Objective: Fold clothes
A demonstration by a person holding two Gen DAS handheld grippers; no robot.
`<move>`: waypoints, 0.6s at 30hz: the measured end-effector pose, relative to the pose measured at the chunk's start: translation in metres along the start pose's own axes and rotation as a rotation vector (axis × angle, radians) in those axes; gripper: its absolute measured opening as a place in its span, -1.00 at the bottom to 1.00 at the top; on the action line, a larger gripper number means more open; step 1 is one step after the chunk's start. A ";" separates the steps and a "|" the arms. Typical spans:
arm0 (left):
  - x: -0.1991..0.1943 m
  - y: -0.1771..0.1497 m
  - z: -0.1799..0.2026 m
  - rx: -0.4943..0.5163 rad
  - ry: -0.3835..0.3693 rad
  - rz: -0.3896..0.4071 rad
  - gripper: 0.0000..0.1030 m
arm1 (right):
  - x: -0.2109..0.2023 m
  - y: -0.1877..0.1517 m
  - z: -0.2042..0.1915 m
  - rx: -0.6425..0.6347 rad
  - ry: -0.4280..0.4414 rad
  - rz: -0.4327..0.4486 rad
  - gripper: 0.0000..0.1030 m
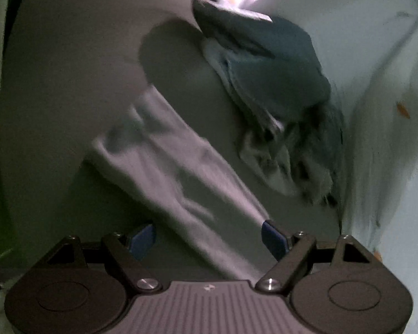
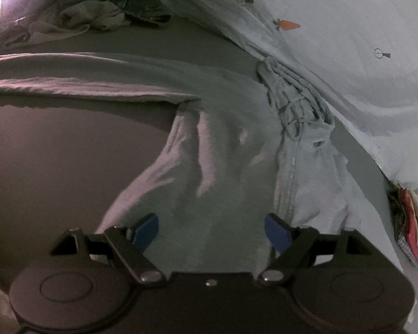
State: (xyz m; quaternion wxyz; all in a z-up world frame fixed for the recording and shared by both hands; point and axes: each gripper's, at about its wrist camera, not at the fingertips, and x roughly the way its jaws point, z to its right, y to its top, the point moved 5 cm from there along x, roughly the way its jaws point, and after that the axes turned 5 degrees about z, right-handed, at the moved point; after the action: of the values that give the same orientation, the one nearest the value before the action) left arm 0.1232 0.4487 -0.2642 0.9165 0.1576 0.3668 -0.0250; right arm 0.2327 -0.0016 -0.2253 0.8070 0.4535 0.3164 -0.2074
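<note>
- Dim scene, both views partly blurred; flat grey sheet-covered surface (image 2: 55, 144), looks like a bed.
- Task thing: pale grey long-sleeved zip-front garment (image 2: 223, 144), spread on the grey surface, wrinkled, not folded flat in any neat way.
- Right gripper (image 2: 211, 232): blue-tipped fingers spread wide, nothing pinched; hovers right over the garment's near body panel, zip line (image 2: 288, 172) just off its right finger.
- From the right gripper the body runs straight ahead and away; bunched hood or collar end with cords (image 2: 292, 111) at the far end.
- One long sleeve (image 2: 83, 83) stretches out flat to the left, crosswise to the body axis.
- Left gripper (image 1: 209, 238): blue-tipped fingers also spread apart, gripping nothing; a pale strip of the same garment, likely a sleeve (image 1: 167, 161), runs on a diagonal from between its fingers up and to the left.
- Each gripper sits just above its own part of the garment; right is nearer the body, left nearer the strip.
- Elsewhere: crumpled pile of dark teal and pale clothes (image 1: 278, 89) beyond the left gripper, well apart from the garment.
- Pale blue cloth with small orange carrot prints (image 2: 348, 41) lies along the right side, edge touching the hood end.
- Judgement: a fold would turn on the strip's diagonal axis versus the body's forward axis; stage unclear.
</note>
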 end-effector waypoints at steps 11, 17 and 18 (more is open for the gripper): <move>0.020 0.019 0.016 -0.050 0.410 -0.101 -0.71 | -0.009 -0.007 -0.007 0.051 -0.028 -0.054 0.63; 0.009 -0.060 0.120 0.298 0.133 -0.170 -0.88 | -0.015 -0.012 -0.004 0.055 -0.042 -0.052 0.63; 0.007 -0.075 0.138 0.362 0.082 -0.182 -0.88 | -0.014 -0.013 -0.003 0.059 -0.045 -0.053 0.63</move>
State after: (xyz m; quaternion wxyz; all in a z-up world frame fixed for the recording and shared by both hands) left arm 0.2083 0.3357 -0.1949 0.8516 0.2867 0.4059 -0.1666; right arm 0.2134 -0.0051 -0.2247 0.7944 0.4636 0.3038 -0.2483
